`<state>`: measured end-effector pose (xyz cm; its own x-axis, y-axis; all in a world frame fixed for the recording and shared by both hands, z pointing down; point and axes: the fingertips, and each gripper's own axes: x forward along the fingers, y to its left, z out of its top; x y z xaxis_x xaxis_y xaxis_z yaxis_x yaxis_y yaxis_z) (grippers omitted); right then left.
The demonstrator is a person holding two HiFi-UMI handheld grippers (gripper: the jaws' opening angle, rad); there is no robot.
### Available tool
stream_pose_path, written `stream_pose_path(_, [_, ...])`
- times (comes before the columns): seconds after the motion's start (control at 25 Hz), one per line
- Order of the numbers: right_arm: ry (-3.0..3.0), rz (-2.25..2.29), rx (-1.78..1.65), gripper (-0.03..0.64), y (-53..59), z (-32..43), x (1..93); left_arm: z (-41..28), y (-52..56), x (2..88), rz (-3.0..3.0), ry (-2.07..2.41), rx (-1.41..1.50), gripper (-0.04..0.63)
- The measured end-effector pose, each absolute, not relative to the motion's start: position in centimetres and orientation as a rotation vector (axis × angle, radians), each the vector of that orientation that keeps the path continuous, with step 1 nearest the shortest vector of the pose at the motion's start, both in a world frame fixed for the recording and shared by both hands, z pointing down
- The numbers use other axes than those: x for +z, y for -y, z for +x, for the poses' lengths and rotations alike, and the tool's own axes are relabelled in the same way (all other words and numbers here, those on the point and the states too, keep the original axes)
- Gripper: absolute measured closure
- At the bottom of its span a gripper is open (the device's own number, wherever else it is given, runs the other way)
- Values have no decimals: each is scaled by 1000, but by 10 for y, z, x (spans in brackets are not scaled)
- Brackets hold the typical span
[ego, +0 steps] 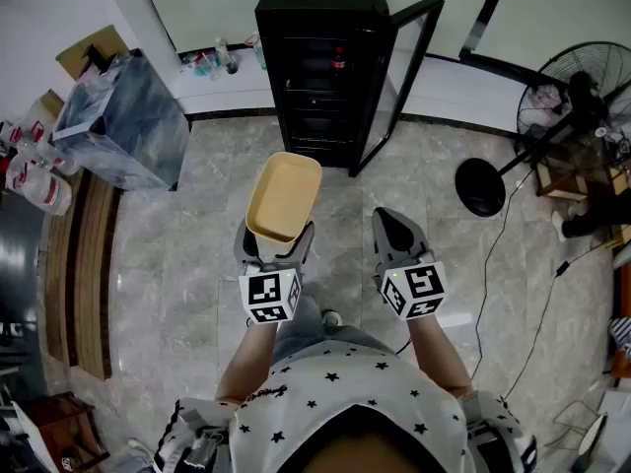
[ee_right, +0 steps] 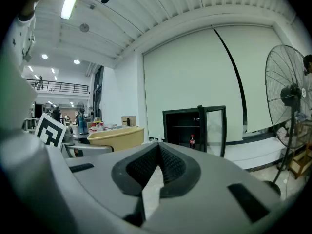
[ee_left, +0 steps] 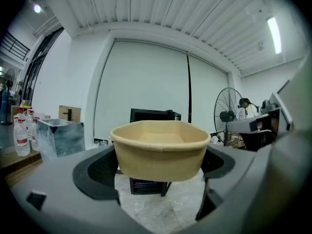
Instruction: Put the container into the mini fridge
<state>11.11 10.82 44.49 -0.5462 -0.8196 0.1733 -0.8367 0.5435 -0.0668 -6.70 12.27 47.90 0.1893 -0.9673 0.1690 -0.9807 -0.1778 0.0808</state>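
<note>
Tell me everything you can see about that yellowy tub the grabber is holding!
The container is a tan tub with rounded corners, a rolled rim and no lid; it looks like paperboard and seems empty. The left gripper holds it upright in the air, jaws pressing its near end from both sides. Nothing else touches it. The open mini fridge stands ahead of it.

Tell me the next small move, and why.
Likely a step forward, carrying the container level toward the mini fridge. The left tongs hold it in the air, the fridge door stands open, and floor lies between container and fridge.
</note>
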Motion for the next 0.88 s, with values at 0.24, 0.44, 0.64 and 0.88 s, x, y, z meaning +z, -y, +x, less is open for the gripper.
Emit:
stream_pose_path(0.24, [2640, 1454, 205, 624, -158, 117, 451, -56, -169, 468, 2348, 1864, 86, 69])
stream_pose_path(0.44, [2647, 1433, 207, 624, -180, 113, 447, -61, -187, 455, 2354, 1889, 57, 69])
stream_pose_path(0.64, [2673, 1388, 166, 624, -185, 106, 442, -63, -192, 452, 2349, 1899, 39, 69])
stream_pose_path(0.88, [2704, 1332, 152, 624, -189, 103, 442, -62, -193, 451, 2346, 1912, 36, 69])
